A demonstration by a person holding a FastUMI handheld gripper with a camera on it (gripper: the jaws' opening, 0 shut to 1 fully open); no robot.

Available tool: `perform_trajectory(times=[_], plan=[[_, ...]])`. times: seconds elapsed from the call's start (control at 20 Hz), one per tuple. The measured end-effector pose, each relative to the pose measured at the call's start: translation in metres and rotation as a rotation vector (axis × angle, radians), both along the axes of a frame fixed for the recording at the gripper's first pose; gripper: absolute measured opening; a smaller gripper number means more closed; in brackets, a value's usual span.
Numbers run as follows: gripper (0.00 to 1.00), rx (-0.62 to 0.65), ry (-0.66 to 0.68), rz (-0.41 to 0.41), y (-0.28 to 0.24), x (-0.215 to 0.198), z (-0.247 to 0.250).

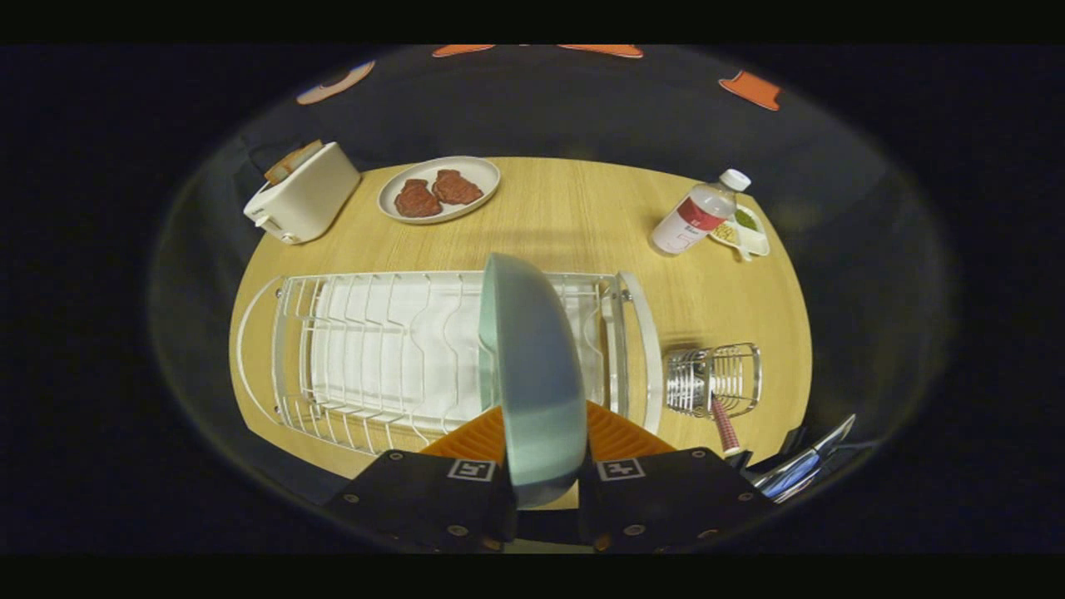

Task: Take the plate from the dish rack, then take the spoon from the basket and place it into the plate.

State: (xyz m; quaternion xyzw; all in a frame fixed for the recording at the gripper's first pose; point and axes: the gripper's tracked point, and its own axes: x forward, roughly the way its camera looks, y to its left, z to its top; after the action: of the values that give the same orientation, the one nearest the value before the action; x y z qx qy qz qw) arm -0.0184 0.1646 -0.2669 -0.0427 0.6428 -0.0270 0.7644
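Gripper view: jaws clamped on upright plate (532, 366) above dish rack (374, 349).

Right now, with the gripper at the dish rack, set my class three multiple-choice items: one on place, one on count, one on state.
1. Where is the basket?
A. beside the dish rack
B. behind the toaster
C. on the far plate

2. How many brown pieces lie on the far plate?
A. one
B. two
C. four

3. How is the pale green plate held?
A. flat in the rack
B. on edge between the gripper's fingers
C. lying under the bottle

Key: 1 A, it stands beside the rack's end; 2 B, two pieces show; 3 B, both fingers press its lower rim.
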Motion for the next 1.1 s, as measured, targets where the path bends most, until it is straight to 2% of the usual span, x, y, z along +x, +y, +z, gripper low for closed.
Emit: perform_trajectory(times=[0.15, 0.3, 0.55, 0.85, 1.1], plan=[[0.26, -0.093, -0.057, -0.017, -0.018, 0.009, 0.018], [0.26, -0.043, -0.07, -0.08, -0.011, 0.0, 0.032], [0.26, -0.026, -0.098, -0.123, -0.018, -0.027, 0.049], [0.26, 0.095, -0.079, -0.191, -0.026, -0.084, 0.053], [0.26, 0.228, -0.064, -0.184, -0.028, -0.122, 0.058]])
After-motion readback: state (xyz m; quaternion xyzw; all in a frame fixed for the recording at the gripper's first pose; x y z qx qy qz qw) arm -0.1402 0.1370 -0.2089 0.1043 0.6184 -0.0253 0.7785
